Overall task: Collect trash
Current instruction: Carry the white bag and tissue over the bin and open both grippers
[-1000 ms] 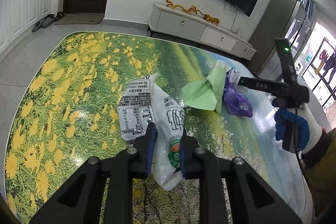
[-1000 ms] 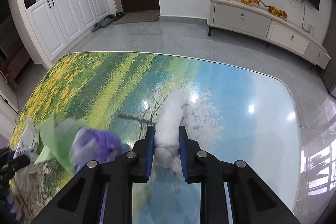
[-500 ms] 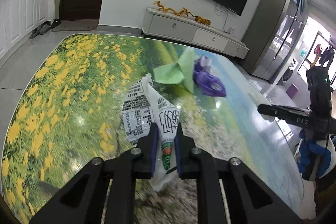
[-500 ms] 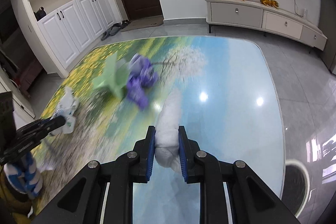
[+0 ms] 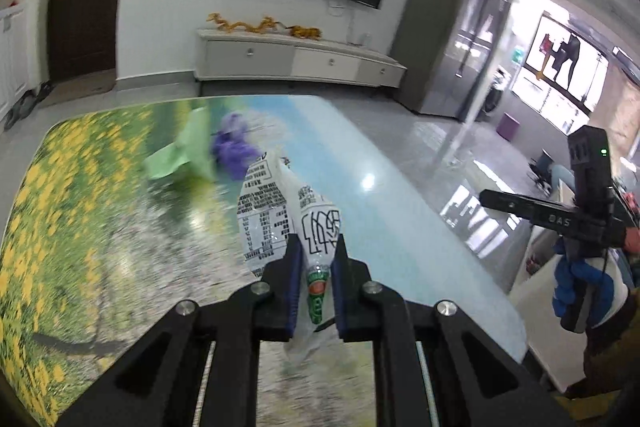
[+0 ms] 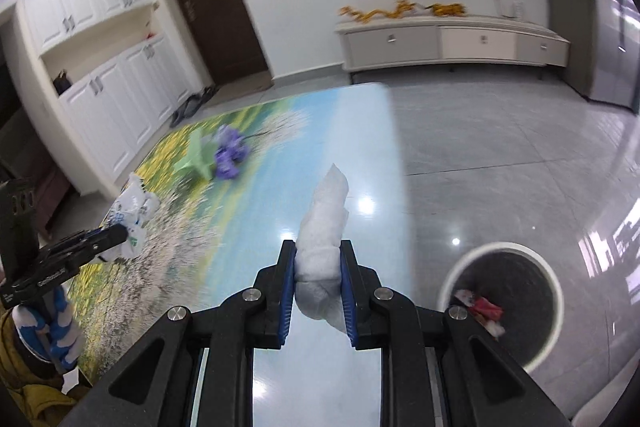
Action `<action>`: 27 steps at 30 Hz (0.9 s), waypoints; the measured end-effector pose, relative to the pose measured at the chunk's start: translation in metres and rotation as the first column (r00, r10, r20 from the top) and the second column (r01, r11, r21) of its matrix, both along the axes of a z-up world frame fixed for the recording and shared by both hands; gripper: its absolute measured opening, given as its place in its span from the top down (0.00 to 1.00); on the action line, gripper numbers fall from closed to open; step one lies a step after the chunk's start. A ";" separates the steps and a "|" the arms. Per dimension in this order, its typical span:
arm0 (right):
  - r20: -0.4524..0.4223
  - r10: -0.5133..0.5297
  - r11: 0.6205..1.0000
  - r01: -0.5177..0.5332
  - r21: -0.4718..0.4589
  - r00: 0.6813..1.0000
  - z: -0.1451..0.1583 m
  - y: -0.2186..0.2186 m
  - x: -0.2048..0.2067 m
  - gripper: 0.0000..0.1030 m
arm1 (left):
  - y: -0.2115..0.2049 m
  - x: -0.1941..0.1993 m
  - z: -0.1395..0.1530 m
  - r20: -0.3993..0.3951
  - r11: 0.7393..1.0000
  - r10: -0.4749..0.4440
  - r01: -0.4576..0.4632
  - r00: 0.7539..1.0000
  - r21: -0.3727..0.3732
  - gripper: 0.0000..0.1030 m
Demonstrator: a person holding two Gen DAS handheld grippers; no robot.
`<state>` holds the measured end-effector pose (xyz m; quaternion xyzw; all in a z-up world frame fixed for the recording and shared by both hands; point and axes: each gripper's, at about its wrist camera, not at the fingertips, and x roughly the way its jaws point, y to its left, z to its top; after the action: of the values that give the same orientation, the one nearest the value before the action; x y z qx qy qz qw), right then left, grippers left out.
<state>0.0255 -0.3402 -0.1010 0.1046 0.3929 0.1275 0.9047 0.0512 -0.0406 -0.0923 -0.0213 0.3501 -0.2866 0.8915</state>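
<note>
Blue-padded L fingers [image 5: 294,279] pinch wrapper [image 5: 288,211]; R fingers [image 6: 347,291] pinch tissue [image 6: 322,227].

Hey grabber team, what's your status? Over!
Left gripper shut on printed wrapper. Right gripper shut on white tissue. Trash bin on floor, right of table. Nothing blocking.

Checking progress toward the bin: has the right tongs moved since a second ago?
Yes. The right tongs, clamping the tissue, swung rightward past the table edge toward the bin.
</note>
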 end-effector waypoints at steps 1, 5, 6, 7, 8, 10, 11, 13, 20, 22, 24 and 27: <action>0.003 -0.020 1.000 0.020 0.001 1.000 -0.001 -0.011 -0.004 0.81 | -0.014 -0.001 0.005 0.006 1.000 -0.028 0.028 1.000 0.006 0.88; -0.008 -0.119 0.993 0.119 -0.015 0.993 -0.009 -0.060 -0.016 0.81 | -0.079 0.004 0.025 -0.001 0.988 -0.157 0.157 0.988 0.007 0.88; -0.015 -0.141 0.990 0.140 -0.018 0.990 -0.013 -0.071 -0.017 0.81 | -0.094 0.006 0.027 -0.003 0.983 -0.182 0.182 0.983 0.015 0.88; -0.022 -0.158 0.987 0.157 -0.019 0.987 -0.016 -0.081 -0.018 0.81 | -0.115 0.009 0.029 -0.002 0.977 -0.211 0.211 0.978 0.033 0.88; -0.034 -0.179 0.984 0.179 -0.020 0.983 -0.020 -0.092 -0.018 0.81 | -0.137 0.013 0.029 -0.008 0.969 -0.241 0.241 0.971 0.052 0.88; -0.053 -0.216 0.976 0.215 -0.016 0.975 -0.029 -0.112 -0.018 0.81 | -0.177 0.022 0.025 -0.043 0.955 -0.287 0.289 0.957 0.068 0.88; -0.068 -0.239 0.971 0.239 -0.009 0.969 -0.035 -0.123 -0.017 0.81 | -0.196 0.026 0.021 -0.067 0.948 -0.304 0.309 0.950 0.074 0.88; -0.088 -0.266 0.963 0.268 0.008 0.960 -0.045 -0.141 -0.015 0.79 | -0.235 0.034 0.012 -0.103 0.932 -0.340 0.350 0.935 0.100 0.87; -0.174 -0.333 0.939 0.342 0.021 0.927 -0.081 -0.194 0.001 0.78 | -0.346 0.066 -0.039 -0.247 0.901 -0.378 0.416 0.892 0.123 0.85; -0.196 -0.351 0.932 0.363 0.024 0.915 -0.091 -0.205 0.006 0.76 | -0.363 0.077 -0.051 -0.285 0.902 -0.376 0.419 0.882 0.108 0.81; -0.216 -0.370 0.923 0.384 0.025 0.903 -0.099 -0.214 0.010 0.63 | -0.372 0.086 -0.057 -0.310 0.901 -0.379 0.424 0.872 0.091 0.68; -0.233 -0.396 0.912 0.410 0.012 0.888 -0.108 -0.222 0.010 0.57 | -0.374 0.091 -0.059 -0.303 0.908 -0.372 0.411 0.878 0.078 0.41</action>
<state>0.0358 -0.5624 -0.2093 0.2252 0.4586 -0.0638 0.8573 0.1425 -0.4150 -0.1512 0.0720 0.4893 -0.4300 0.7553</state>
